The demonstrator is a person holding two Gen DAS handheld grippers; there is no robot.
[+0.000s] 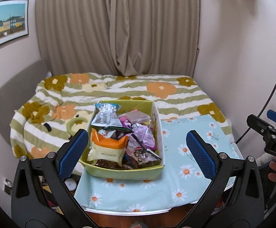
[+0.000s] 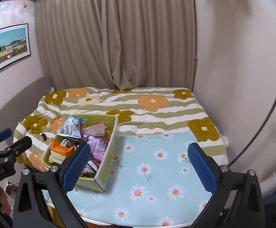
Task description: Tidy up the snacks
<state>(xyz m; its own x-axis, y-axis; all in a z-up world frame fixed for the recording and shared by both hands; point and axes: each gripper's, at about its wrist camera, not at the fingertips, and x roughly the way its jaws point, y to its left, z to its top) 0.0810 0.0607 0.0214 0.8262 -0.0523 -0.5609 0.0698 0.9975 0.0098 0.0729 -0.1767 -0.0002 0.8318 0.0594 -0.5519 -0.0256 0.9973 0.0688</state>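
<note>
A yellow-green cardboard box (image 1: 122, 173) full of snack packets stands on the left part of a table with a light blue daisy cloth (image 1: 183, 148). On top lie an orange and cream packet (image 1: 107, 148), a silver and blue packet (image 1: 107, 116) and pink and purple packets (image 1: 145, 134). My left gripper (image 1: 136, 152) is open and empty, held above the table's near edge with its jaws either side of the box. My right gripper (image 2: 140, 166) is open and empty, over the bare cloth (image 2: 156, 171) right of the box (image 2: 107, 161). The other gripper shows at each view's edge.
A bed with a green-striped flower quilt (image 1: 119, 89) lies behind the table, with beige curtains (image 1: 119, 28) beyond. Pale walls close in on the right and left. A framed picture (image 1: 5, 22) hangs on the left wall. A black cable (image 1: 268, 102) hangs at the right.
</note>
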